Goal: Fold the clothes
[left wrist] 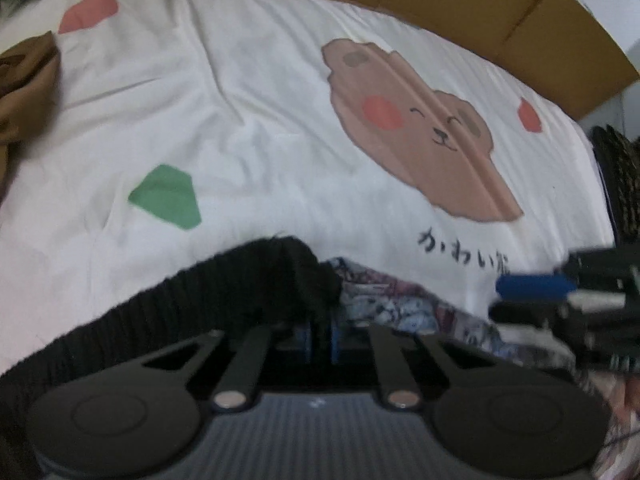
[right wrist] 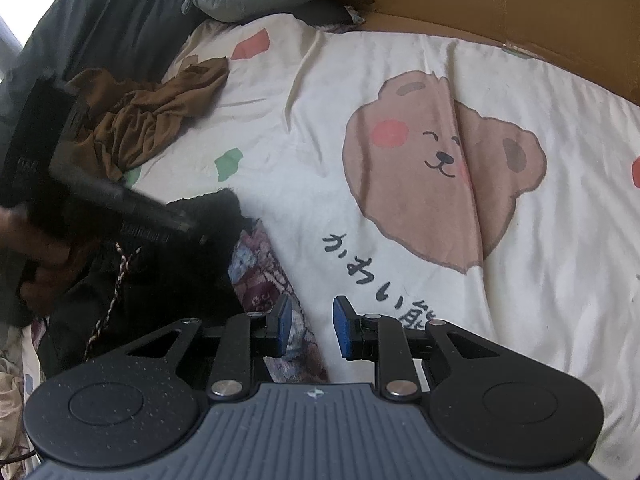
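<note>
Left gripper (left wrist: 322, 338) clamps the black knit garment (left wrist: 160, 312), pads half hidden; right gripper (right wrist: 310, 328) apart.

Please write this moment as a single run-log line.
left gripper: shut on black knit garment hem | right gripper: open, nothing between pads, over patterned lining | brown garment: crumpled on bear bedsheet

Your left wrist view is soft throughout, with motion smear worst on the other gripper (left wrist: 568, 300) at the right edge. Your right wrist view is sharper; only the other gripper (right wrist: 100, 196) at its left is blurred. Light is even and diffuse on the white bedsheet (right wrist: 540, 240), shadows faint. Overexposed glare sits top left. Both views bow strongly at the edges.
</note>
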### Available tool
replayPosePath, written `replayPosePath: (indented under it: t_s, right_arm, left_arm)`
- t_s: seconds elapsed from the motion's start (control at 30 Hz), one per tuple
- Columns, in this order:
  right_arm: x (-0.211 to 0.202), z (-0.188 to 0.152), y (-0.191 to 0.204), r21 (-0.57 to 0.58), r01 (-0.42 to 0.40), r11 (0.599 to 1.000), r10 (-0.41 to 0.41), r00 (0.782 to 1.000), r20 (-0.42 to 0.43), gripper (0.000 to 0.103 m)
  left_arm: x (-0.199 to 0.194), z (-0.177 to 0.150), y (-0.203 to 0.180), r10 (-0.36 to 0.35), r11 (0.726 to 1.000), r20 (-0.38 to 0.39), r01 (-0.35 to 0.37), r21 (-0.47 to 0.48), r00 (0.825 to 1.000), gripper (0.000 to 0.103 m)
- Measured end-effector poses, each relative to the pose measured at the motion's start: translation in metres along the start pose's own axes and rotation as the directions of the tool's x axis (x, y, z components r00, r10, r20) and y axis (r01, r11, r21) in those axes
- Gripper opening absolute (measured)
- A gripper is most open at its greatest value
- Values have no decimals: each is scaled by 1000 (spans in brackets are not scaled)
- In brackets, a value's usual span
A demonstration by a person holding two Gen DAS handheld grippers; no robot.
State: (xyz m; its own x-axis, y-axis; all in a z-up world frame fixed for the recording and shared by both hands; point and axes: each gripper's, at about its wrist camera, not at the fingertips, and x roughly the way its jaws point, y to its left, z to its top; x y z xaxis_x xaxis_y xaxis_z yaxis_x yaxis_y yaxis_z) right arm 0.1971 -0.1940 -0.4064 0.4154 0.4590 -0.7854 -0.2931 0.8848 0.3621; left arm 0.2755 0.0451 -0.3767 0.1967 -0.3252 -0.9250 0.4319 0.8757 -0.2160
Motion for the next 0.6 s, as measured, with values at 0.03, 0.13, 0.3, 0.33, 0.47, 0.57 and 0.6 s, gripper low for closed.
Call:
replayPosePath:
  t_s: [0.03,0.13,0.3,0.33,0.47,0.57,0.6]
  right_arm:
    - [1,2,1,-4,-1,1000,1,1000,1,30]
    - [4,9,6,-19,-10,1000,10,1000,5,30]
    - [6,20,18,-39,-50,998,51,999,14,31]
    - [8,22,22,-49,-57,997,58,998,11,31]
    - [15,23,39,-102,-96,990,95,995,-13,31]
    - [22,24,51,-147,-111,983,107,994,-32,31]
    - [24,25,55,-159,-113,981,108,993,-37,31]
  left_arm:
    - [-3,-4,1,1,1000,4,-1,-3,1000,8]
    - [-15,-16,2,19,1000,9,-19,1,1000,7]
    - [-31,-37,10,50,999,0,-50,-2,999,7]
    - [-32,-40,12,49,999,1,-49,-7,999,7]
    - [-37,-50,11,46,999,42,-47,18,998,7]
    - [-40,-53,7,50,997,79,-55,60,996,7]
    - [-41,-53,5,49,996,93,-56,73,994,7]
